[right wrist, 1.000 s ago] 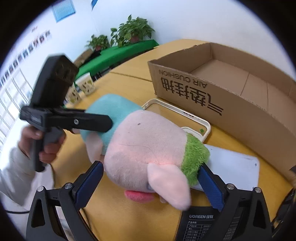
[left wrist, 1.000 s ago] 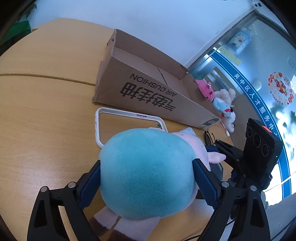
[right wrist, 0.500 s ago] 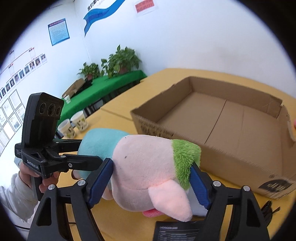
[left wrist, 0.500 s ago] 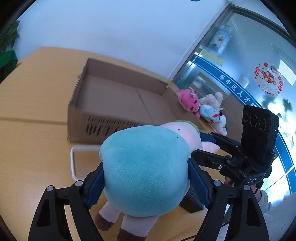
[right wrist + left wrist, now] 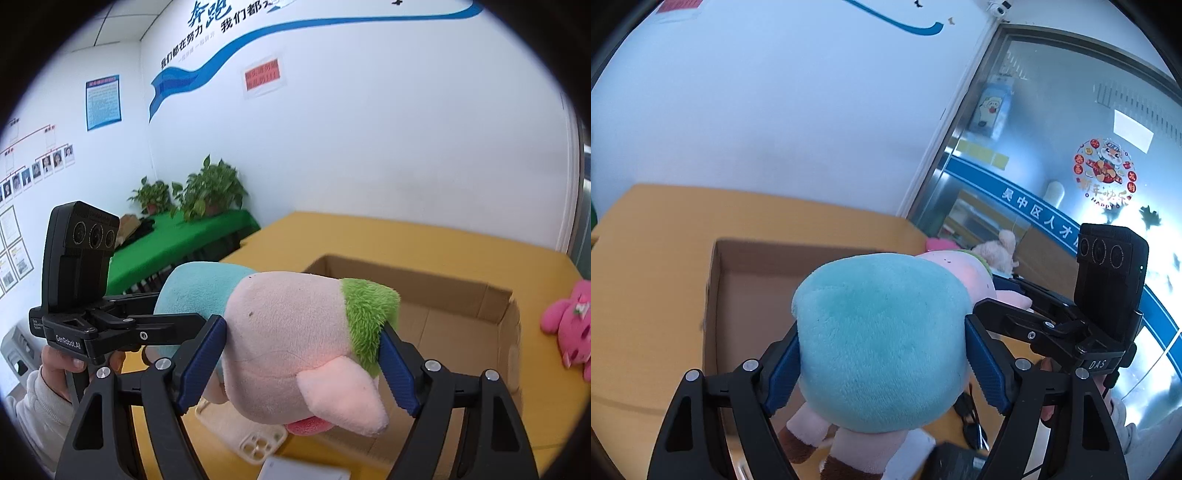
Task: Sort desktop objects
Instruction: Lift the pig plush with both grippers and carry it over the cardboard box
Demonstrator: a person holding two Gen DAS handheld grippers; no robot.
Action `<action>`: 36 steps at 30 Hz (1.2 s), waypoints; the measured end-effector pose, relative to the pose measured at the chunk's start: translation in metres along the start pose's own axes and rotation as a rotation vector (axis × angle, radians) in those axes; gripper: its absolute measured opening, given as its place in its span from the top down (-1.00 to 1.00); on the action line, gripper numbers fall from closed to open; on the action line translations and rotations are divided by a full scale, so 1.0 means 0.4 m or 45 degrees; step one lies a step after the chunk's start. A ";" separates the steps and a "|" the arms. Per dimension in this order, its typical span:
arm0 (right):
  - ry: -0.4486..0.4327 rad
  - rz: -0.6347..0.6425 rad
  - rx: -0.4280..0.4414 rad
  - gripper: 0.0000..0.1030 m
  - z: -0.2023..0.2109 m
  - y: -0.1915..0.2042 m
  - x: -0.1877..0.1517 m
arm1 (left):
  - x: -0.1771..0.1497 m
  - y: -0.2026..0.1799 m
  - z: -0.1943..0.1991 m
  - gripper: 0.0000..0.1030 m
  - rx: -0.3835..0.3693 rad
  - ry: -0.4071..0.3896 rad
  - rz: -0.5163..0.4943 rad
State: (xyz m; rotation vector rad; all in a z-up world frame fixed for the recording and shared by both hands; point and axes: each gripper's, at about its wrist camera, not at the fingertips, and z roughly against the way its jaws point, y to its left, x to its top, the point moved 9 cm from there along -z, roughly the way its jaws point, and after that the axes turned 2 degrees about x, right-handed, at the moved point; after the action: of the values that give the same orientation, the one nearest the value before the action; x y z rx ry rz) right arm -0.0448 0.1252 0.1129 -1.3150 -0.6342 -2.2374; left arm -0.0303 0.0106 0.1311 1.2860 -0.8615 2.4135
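A wooden table [image 5: 369,236] carries an open box [image 5: 443,295] ahead of the claws. A pink toy [image 5: 569,325] lies right of the box; a white phone case [image 5: 251,439] and black glasses [image 5: 971,424] lie below the claws.

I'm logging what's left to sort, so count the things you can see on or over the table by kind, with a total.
Plush toys: 3, the held pig plush, pink plush, beige plush
Cardboard box: 1
Phone case: 1
Total: 5
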 end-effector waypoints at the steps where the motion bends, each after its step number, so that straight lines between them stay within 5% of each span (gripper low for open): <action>1: -0.022 -0.005 -0.003 -0.55 -0.007 -0.018 0.035 | 0.035 0.000 -0.011 -0.53 0.002 -0.014 -0.016; 7: -0.070 -0.021 -0.013 -0.55 -0.093 -0.120 0.193 | 0.234 0.057 -0.083 -0.53 0.033 -0.061 -0.070; 13: -0.008 -0.112 0.018 -0.55 -0.274 -0.223 0.236 | 0.336 0.208 -0.231 -0.53 0.103 0.021 -0.031; 17: 0.078 -0.241 0.038 -0.55 -0.435 -0.307 0.181 | 0.314 0.362 -0.362 -0.53 0.166 0.167 0.033; 23: 0.246 -0.469 0.032 -0.54 -0.673 -0.421 -0.013 | 0.175 0.537 -0.549 -0.52 0.241 0.435 0.192; 27: 0.315 -0.510 0.020 -0.53 -0.740 -0.447 -0.102 | 0.093 0.596 -0.604 -0.53 0.289 0.553 0.256; 33: 0.290 -0.435 0.012 -0.53 -0.746 -0.432 -0.119 | 0.071 0.609 -0.575 -0.61 0.342 0.578 0.277; 36: 0.277 -0.402 0.003 -0.53 -0.747 -0.428 -0.113 | 0.112 0.596 -0.527 -0.61 0.391 0.491 0.244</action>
State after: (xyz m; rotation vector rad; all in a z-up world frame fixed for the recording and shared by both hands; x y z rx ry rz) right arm -0.3286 0.0877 -0.0835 -1.0055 -0.8081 -2.5840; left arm -0.3122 -0.0482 -0.0115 0.8026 -0.5409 2.9000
